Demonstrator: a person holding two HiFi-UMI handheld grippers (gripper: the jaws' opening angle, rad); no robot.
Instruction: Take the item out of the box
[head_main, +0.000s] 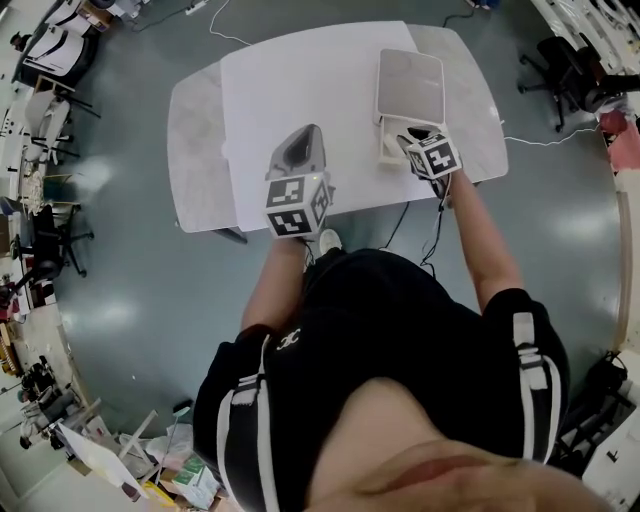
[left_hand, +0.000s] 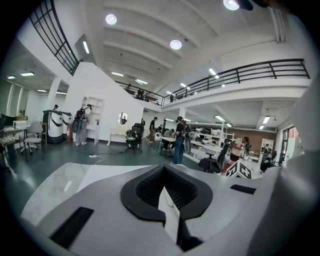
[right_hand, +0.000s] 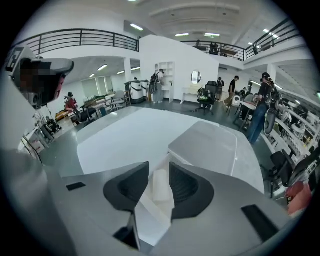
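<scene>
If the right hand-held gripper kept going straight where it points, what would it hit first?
Probably the pale white item inside the open white box, lying between its parted jaws; depth is unclear.

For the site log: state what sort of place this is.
Likely an open-plan lab or workshop hall: black-railed upper balcony, cluttered white shelves, black wheeled office chairs on glossy grey floor.

In my head view, the right gripper (head_main: 413, 138) covers the opening of the box (head_main: 410, 85) at 1 o'clock, so I cannot see inside. In the right gripper view, the pale item (right_hand: 160, 185) between the jaws is too indistinct to identify.
</scene>
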